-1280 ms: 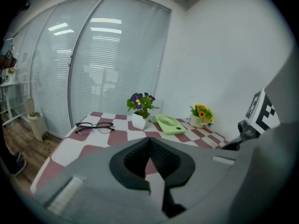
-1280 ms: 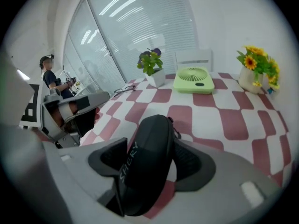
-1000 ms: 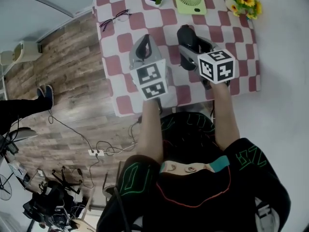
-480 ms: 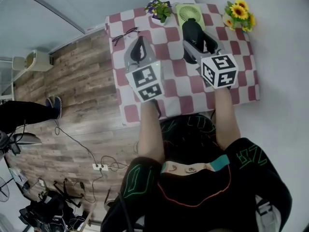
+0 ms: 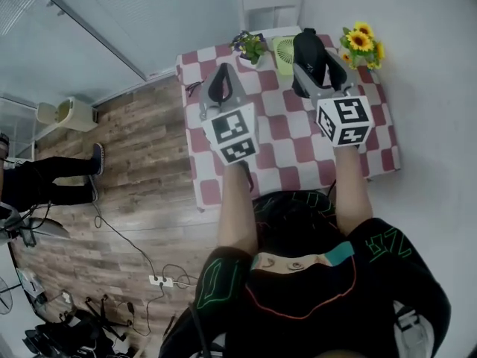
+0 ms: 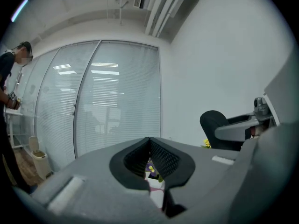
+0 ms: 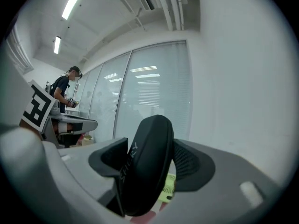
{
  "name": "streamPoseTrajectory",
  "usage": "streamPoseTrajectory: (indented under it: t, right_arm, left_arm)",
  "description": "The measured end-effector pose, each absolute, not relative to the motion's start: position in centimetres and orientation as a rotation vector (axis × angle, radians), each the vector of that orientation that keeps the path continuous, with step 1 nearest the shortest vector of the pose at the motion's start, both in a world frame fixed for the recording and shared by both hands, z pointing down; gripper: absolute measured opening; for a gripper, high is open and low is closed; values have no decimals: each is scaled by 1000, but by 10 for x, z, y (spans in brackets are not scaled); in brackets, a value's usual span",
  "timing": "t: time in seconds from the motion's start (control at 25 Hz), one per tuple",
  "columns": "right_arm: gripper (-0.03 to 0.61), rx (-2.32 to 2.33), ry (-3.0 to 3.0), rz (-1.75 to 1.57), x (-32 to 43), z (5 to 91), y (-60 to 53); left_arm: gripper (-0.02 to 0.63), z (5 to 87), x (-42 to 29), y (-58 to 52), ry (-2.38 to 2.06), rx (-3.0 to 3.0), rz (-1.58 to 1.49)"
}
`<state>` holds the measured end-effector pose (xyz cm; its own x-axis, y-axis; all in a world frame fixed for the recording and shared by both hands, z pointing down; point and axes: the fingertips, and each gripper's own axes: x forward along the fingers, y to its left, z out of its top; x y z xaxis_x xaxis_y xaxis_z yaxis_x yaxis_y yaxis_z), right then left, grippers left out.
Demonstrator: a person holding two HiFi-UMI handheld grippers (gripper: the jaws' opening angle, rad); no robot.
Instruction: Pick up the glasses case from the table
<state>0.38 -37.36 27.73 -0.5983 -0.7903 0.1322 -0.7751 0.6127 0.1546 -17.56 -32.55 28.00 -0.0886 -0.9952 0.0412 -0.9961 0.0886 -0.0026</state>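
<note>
The case (image 5: pixel 307 47), black and rounded, is clamped in the right gripper (image 5: pixel 319 69), standing on edge between the two jaws, which press on its broad sides. It is off the table (image 5: pixel 298 155), held over the far right part of it. In the right gripper view the case (image 7: pixel 145 167) fills the gap between the pads and the green fan (image 7: pixel 167 190) shows just under it.

The left gripper (image 5: pixel 219 80) is held alongside, over the far left part of the table. Its jaws are drawn together, tips meeting, with nothing between them; through the small gap lower down, a bit of purple flower can be seen.

The table wears a red and white checked cloth. Along its far edge stand a pot of purple flowers (image 5: pixel 250 47), then the fan (image 5: pixel 282 51), partly covered by the case from above, then sunflowers (image 5: pixel 359 42) at the far right corner. A pair of glasses (image 5: pixel 194 88) lies by the left edge, near the far left corner, half hidden behind the left gripper.

A white chair (image 5: pixel 272 2) stands beyond the far edge. Another person (image 5: pixel 45 181) is on the wood floor, well off to the left.
</note>
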Motion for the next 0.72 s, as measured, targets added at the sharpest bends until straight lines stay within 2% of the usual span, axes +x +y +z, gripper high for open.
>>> streamPoseTrajectory:
  t: [0.72]
  right_arm:
    - [302,1341,-2691,-261,12,241,-370]
  left_arm:
    - [9,248,-171,-320,-2355,2154,20]
